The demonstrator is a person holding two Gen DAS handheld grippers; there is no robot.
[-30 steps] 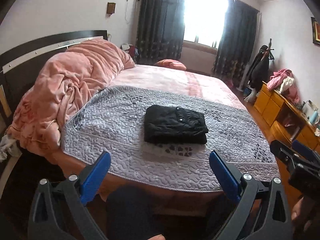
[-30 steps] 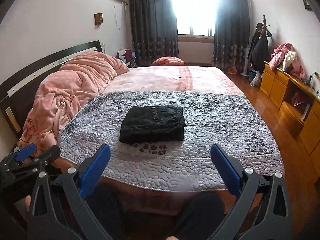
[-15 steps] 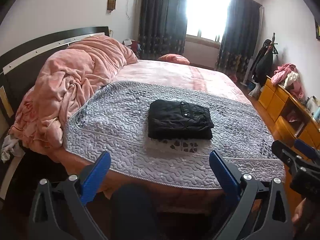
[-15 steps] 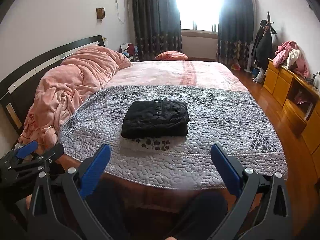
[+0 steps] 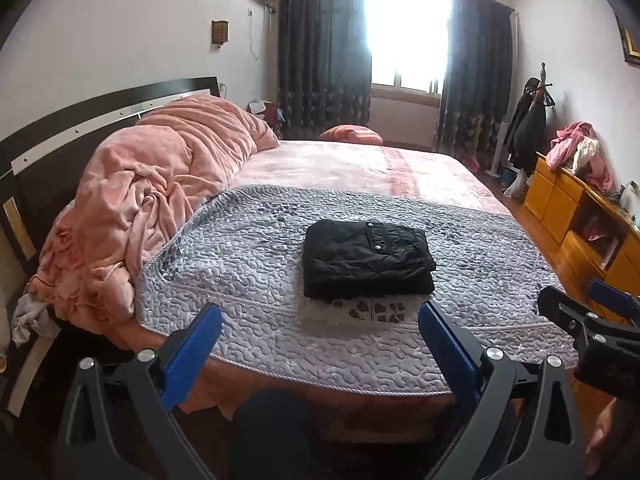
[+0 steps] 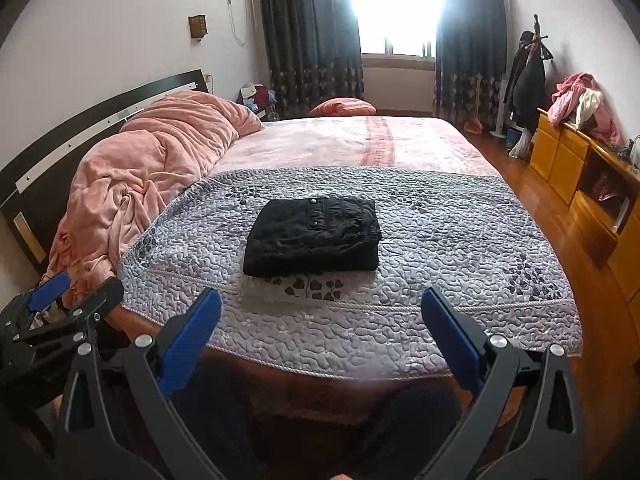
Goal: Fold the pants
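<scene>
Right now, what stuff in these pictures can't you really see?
- Underside and inner layers of the folded black pants: hidden by their own top fold, both views.
- Window and outside: washed out by glare.
- Small things on the yellow dresser: too small and warped at the fisheye edge.
- Right gripper in the left wrist view: cut off by the frame edge.
- Floor beside the bed: blocked by the gripper arms.

item: black pants
state: folded into a compact rectangular stack, snap button on top
pose: flat
place: centre of frame, on the grey quilt
</scene>
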